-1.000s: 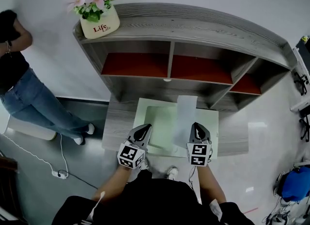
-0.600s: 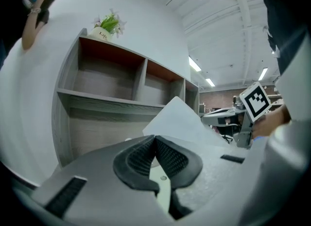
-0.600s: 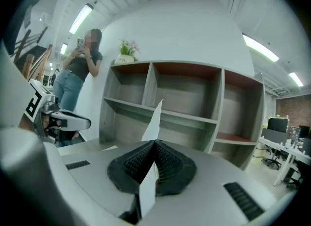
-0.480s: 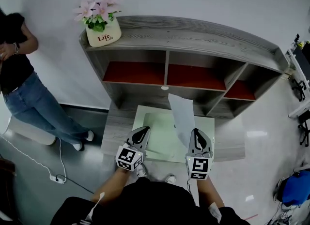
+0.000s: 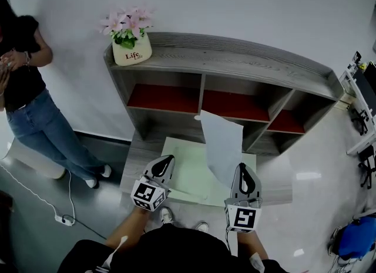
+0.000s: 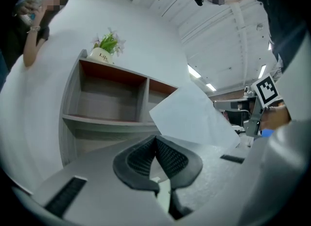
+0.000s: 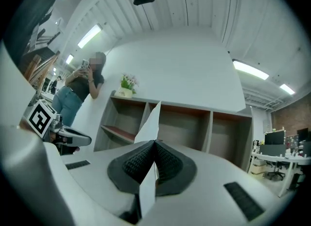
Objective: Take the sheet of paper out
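Paper sheet (image 5: pixel 222 145) is up in the air, standing nearly upright over the right part of the green folder (image 5: pixel 182 178), with the shelf unit (image 5: pixel 235 60) behind it.

Going left to right: a person (image 5: pixel 26 84) stands far left by the wall. A flower pot (image 5: pixel 130 49) sits on the left end of the shelf top. Nearer, the left gripper (image 5: pixel 167 159) hangs over the folder's left side, above the desk (image 5: pixel 138 148). Its jaws are clenched together, and a pale sliver shows low between the pads. Looks to me like the folder's edge, though it's only a thin glimpse. Right of that comes the sheet, and the right gripper (image 5: pixel 245 166) is grasping it by the near lower edge, pads clamped on both faces.

Handling-wise, I'd guess it's featherlight and floppy. The far top leans over to the left a bit, so any quick swing will make it flap and curl. Probably slick too, and it'll crease or tear if yanked. An edge pinch like this one seems like the right spot to hold. It looks clear of the folder to me, so pretty much out.
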Tool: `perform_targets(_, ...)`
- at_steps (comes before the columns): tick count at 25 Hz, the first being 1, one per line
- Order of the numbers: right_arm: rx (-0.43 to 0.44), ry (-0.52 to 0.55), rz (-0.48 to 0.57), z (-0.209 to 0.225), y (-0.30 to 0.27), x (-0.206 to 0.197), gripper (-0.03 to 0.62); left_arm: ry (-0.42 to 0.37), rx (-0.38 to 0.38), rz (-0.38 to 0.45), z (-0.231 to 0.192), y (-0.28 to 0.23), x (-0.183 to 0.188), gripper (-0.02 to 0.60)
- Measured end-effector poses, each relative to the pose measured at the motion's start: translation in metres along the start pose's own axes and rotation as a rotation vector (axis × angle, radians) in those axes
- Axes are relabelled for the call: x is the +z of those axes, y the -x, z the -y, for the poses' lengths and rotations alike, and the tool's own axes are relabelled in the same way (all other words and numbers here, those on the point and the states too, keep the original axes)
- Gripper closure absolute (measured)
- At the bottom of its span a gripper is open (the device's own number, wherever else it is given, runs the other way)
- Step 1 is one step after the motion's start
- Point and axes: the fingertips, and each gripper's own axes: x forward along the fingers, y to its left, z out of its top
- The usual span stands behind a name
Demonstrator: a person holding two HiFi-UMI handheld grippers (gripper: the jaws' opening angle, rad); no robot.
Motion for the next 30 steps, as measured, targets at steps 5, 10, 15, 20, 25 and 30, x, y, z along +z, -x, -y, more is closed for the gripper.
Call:
perform_targets(5,-0.022,0.001,0.059,0.005,0.001,0.023,0.572,-0.001,0.001,0.03,0.003,-0.003,0.014,0.574)
perform_targets(10,-0.04,0.008,0.083,0.009,0.001,0.033,0.572,-0.01,-0.008,0.048,0.008,-0.003,0.026,0.574)
perform_targets(15,-0.042,0.001,0.083,0.01,-0.001,0.031,0.572,-0.026,-0.005,0.059,0.008,-0.002,0.034,0.574)
perform_targets(20,-0.044,-0.02,0.072,0.012,-0.008,0.025,0.572,-0.017,0.008,0.06,0.003,-0.004,0.036,0.574)
perform_targets(25,-0.04,-0.021,0.061,0.009,-0.012,0.021,0.572,-0.036,0.018,0.045,0.0,-0.002,0.034,0.574)
perform_targets(30,-0.031,-0.022,0.055,0.004,-0.012,0.017,0.572,-0.017,0.017,0.044,0.001,0.0,0.031,0.574)
